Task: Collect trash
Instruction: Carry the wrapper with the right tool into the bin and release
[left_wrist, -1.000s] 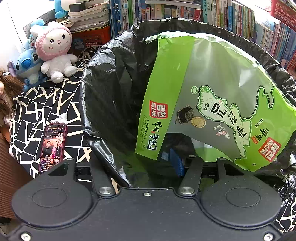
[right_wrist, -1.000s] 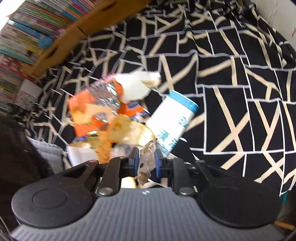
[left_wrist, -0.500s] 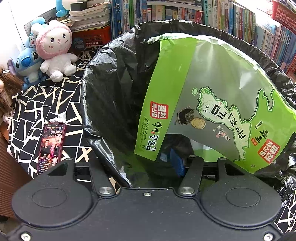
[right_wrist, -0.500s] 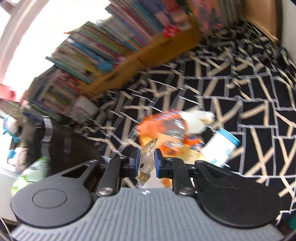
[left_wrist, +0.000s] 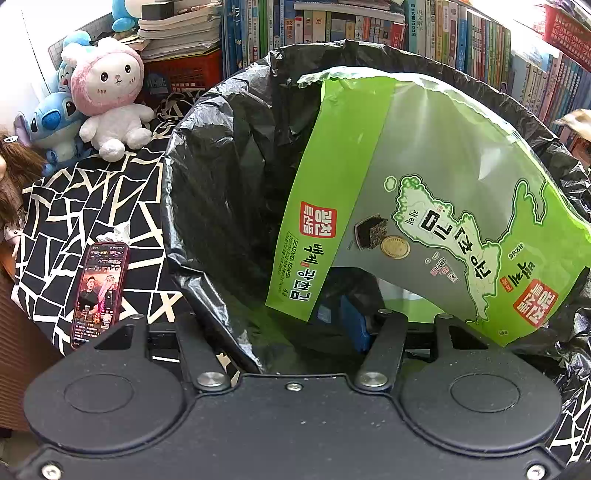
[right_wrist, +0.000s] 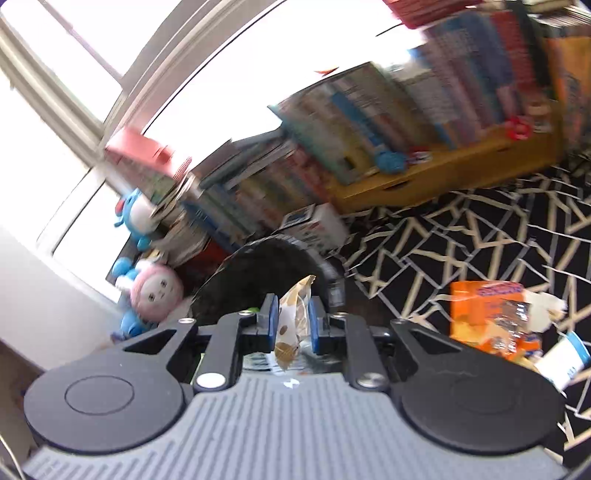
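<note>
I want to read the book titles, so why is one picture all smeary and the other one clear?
Right wrist view: the books are streaked with motion blur, the window glares white, yet the snack wrapper looks sharp. Left wrist view: sharp; the green seaweed bag reads clearly, though the lens curves the edges.

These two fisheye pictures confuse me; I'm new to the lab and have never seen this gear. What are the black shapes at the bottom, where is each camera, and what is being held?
No robot here: a person holds a two-finger gripper in each hand, each with a camera looking along its fingers. The black shapes are the grippers' own bodies.

The left wrist view looks into a black trash bag that the left gripper holds by its near rim. A green seaweed packet is inside. A phone lies on the patterned black-and-white cloth beside it.

In the right wrist view, the right gripper is shut on a brown-spotted wrapper, with the bag beyond. An orange snack bag remains on the cloth.
</note>
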